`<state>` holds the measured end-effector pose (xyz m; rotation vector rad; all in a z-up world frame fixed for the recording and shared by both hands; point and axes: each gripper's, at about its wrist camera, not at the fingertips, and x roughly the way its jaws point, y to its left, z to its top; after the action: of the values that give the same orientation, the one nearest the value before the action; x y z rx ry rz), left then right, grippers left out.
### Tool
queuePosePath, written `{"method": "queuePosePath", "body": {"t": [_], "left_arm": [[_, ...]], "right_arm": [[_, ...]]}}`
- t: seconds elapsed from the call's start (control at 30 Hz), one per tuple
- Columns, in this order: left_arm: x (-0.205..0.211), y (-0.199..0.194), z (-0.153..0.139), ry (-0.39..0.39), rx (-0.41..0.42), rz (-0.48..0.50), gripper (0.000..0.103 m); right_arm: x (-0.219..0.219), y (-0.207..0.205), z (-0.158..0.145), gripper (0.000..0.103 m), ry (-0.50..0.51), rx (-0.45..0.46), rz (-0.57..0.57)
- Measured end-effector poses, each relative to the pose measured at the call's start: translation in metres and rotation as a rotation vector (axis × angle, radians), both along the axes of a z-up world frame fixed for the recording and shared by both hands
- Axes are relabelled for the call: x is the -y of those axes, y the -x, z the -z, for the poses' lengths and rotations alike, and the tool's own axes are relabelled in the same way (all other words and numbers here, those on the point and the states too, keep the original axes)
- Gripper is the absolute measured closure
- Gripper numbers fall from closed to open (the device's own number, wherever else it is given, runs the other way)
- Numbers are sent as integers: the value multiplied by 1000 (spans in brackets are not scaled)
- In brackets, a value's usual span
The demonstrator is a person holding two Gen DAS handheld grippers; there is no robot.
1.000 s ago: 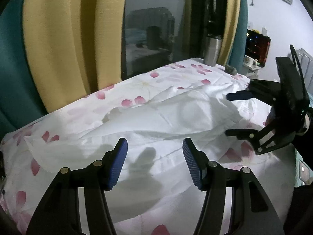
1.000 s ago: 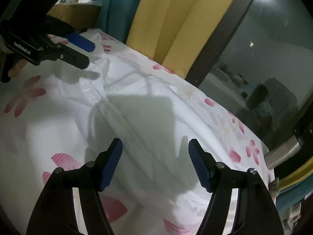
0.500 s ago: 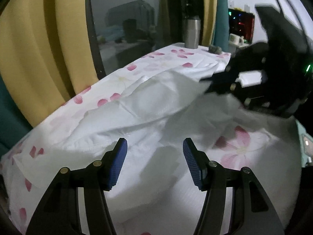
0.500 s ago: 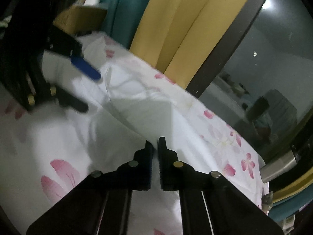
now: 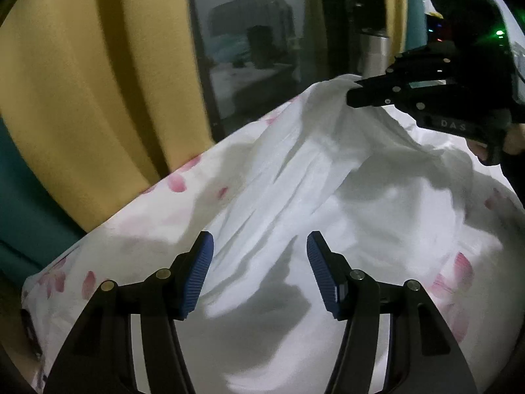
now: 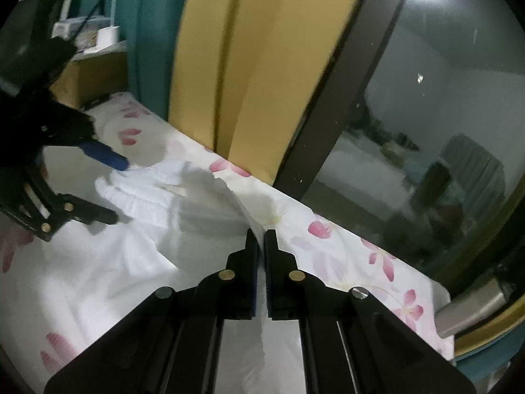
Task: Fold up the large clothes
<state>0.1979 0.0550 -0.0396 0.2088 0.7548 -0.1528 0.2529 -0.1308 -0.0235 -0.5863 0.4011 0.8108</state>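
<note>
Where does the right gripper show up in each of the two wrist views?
Left wrist view: the right gripper is at upper right, shut on a raised edge of the white garment.
Right wrist view: it fills the bottom centre, pinching the garment.
Shared landmark: the yellow curtain.

My left wrist camera looks down along its fingers, close over the bed [image 5: 157,216], facing the yellow curtain [image 5: 98,82] and window; my right wrist camera looks likewise from the other side; both share the white garment [image 5: 311,170] and each other's gripper.
</note>
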Motion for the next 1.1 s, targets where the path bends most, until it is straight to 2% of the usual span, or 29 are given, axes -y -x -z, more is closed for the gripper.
{"method": "queuePosePath", "body": {"t": [0.17,0.33,0.5,0.57,0.63,0.7,0.8,0.87,0.93,1.0,1.1], "left_arm": [[-27,-15,1,-33,-19,-52,41],[-53,-29,5,-59,-33,-105,41],[-95,-45,15,-55,-58,-230,41],[-112,-42,15,-48,-64,-282,41],[-121,-33,9,-17,-42,-282,41],[-121,-17,-1,-7,-9,-261,41],[-115,2,-12,25,28,-202,41],[-110,12,-11,50,2,-144,40],[-109,12,1,42,-51,-111,40],[-106,8,18,30,-112,-103,40],[-115,-7,46,27,-210,-145,41]], "right_arm": [[-13,-38,6,100,22,-42,4],[-21,-76,22,100,29,-127,38],[-31,-110,41,99,90,-146,127],[-29,-116,44,91,113,-141,151],[-18,-119,40,52,94,-130,176],[-2,-116,32,35,75,-89,205],[34,-113,17,33,54,-65,274],[63,-107,8,33,31,-72,323],[98,-94,3,33,1,-100,329],[129,-83,7,33,-10,-163,326],[159,-68,29,33,-20,-319,283]]}}
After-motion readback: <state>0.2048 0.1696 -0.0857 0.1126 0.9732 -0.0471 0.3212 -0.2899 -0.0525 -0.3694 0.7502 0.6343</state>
